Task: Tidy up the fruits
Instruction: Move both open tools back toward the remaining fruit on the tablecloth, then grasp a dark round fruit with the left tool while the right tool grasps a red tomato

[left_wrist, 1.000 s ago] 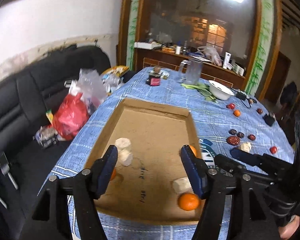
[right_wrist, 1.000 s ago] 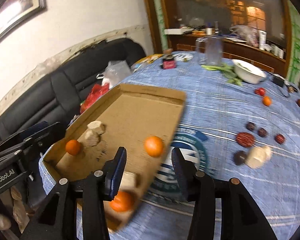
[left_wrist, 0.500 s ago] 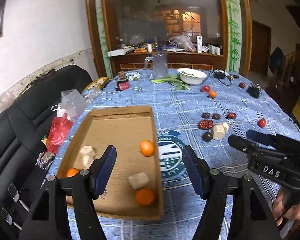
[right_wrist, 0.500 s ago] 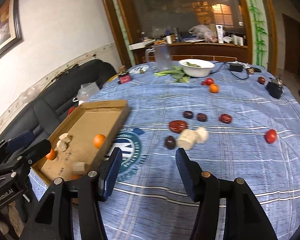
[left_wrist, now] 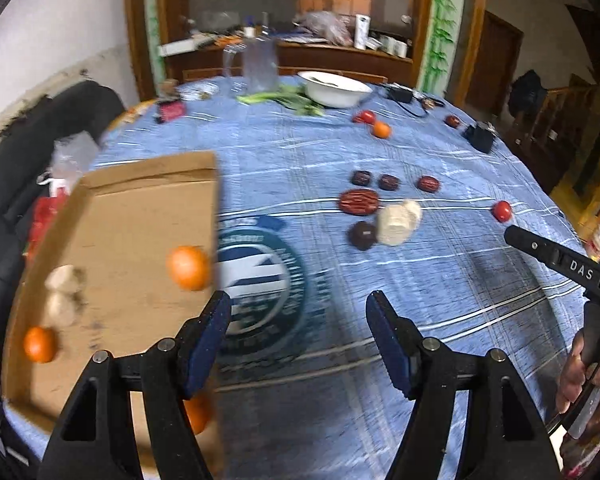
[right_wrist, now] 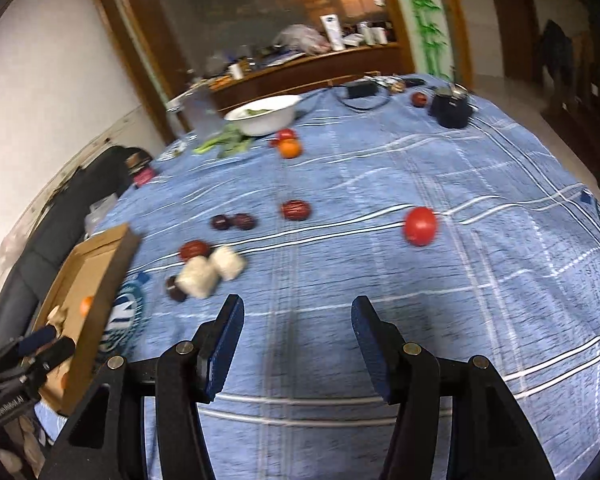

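A cardboard tray (left_wrist: 132, 216) at the table's left holds oranges (left_wrist: 188, 267) and pale lumps (left_wrist: 62, 280); it also shows in the right wrist view (right_wrist: 96, 272). On the blue cloth lie dark red fruits (left_wrist: 358, 202), two pale lumps (right_wrist: 210, 272), a red tomato (right_wrist: 420, 226) and a far orange (right_wrist: 290, 148). My left gripper (left_wrist: 298, 338) is open and empty, above the cloth just right of the tray. My right gripper (right_wrist: 296, 344) is open and empty, above bare cloth short of the fruits.
A white bowl (right_wrist: 264, 114), greens (left_wrist: 284, 100), a clear jug (left_wrist: 260, 66) and a black box (right_wrist: 452, 108) stand at the table's far side. A black sofa (left_wrist: 16, 160) with bags runs along the left. The right gripper's body (left_wrist: 560, 268) shows at the left view's right edge.
Both grippers have swung right, away from the tray and toward the loose fruits on the cloth. Both stay open and empty.
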The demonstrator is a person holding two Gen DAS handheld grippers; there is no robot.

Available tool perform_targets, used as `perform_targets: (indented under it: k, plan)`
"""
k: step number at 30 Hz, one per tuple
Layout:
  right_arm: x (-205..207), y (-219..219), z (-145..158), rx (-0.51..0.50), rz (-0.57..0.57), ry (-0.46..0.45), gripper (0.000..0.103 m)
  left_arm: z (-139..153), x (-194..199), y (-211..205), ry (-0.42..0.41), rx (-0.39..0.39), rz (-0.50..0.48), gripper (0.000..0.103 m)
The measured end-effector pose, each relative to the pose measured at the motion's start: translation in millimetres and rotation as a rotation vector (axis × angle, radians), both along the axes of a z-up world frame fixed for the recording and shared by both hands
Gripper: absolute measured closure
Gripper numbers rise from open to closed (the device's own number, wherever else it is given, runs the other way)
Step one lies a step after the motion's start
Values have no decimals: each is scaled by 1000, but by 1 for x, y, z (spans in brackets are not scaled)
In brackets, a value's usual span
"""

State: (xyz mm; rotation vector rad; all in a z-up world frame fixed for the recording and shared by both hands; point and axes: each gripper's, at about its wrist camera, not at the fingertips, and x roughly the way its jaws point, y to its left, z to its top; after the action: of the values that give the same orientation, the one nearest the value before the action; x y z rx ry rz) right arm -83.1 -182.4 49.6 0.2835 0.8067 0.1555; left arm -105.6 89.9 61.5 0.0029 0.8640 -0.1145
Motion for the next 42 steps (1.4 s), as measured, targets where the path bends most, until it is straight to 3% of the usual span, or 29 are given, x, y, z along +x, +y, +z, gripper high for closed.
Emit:
perform_targets:
  k: [7, 11, 24, 28, 29, 30, 35, 42]
  plan:
    - [22, -38, -4, -60, -73, 24, 43, -23, 39, -25, 36, -48, -46, 34]
    - [40, -54, -12, -78, -103, 69, 43, -35, 57, -30, 67, -89, -63, 50]
    - [84, -53, -32, -109, -104, 132, 44, -50, 89, -37, 64, -117, -72, 53]
    - [87, -52, -33, -127, -106, 121, 44, -52, 90, -38, 38, -129, -96, 66]
    - [87, -51, -33, -131, -108, 118, 44, -52, 90, -37, 38, -138, -104, 75]
    - [87, -50, -33, -140, -110, 114, 48, -53, 91, -38, 42, -152, -114, 81]
    - [83, -46, -33, -168, -116, 90, 70, -53, 92, -36, 48, -182, -122, 81]
    - [77, -46, -29, -130, -108, 59, 70, -53, 91, -37, 45, -181, -117, 81]
